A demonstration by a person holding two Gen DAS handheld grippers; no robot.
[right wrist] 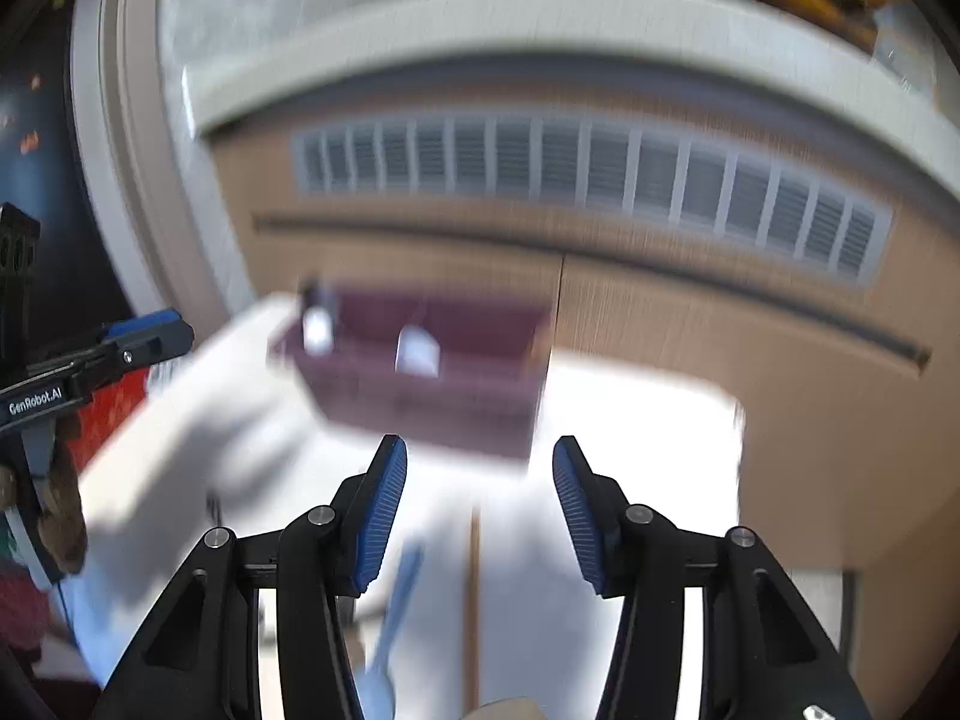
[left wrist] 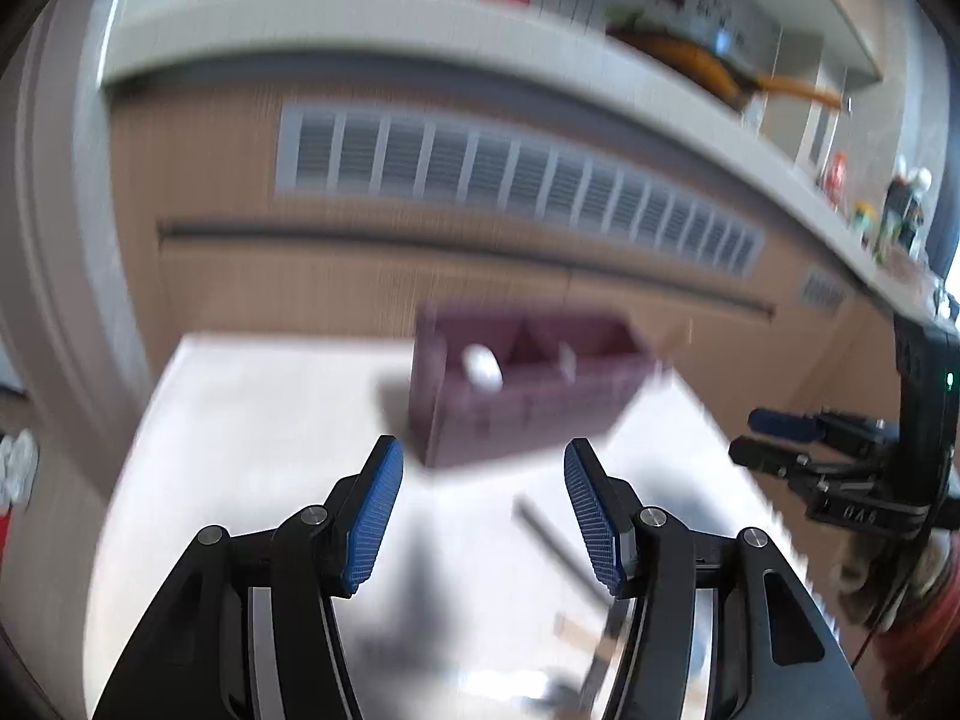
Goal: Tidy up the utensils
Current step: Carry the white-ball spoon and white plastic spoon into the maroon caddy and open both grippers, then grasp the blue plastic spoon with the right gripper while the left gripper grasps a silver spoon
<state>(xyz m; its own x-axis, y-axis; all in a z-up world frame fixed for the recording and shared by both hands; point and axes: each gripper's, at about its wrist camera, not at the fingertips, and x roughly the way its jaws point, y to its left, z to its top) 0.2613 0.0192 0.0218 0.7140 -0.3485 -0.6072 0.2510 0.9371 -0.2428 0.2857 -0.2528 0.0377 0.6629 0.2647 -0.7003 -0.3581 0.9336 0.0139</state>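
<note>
Left tongs (left wrist: 483,510): blue-padded jaws stand wide apart, nothing between the pads. They hang above the near part of a pale worktop (left wrist: 252,420). Below and just right of the gap, a dark slim utensil (left wrist: 558,546) lies slanted on the worktop; blur hides what kind it is.

Right tongs (right wrist: 480,510): jaws stand apart, somewhat less wide than the left pair, with nothing gripped. Below the left jaw, a light blue utensil (right wrist: 396,612) lies on the worktop, its long axis running toward the near edge; its type cannot be told. A thin brown strip (right wrist: 474,600) crosses the pale surface under the gap.

Each tool shows at the side of the other wrist view, level with its partner and well apart from it.

Farther out, a dark maroon organizer box (left wrist: 528,384) with inner dividers stands at the far edge of the worktop. Two whitish items (left wrist: 483,366) sit in its compartments; blur hides their shape.

Behind the far edge stands a brown cabinet front (left wrist: 360,276) with a long slatted vent (left wrist: 516,180) and a pale counter ledge (left wrist: 420,42) above. Both views are strongly motion-blurred.
</note>
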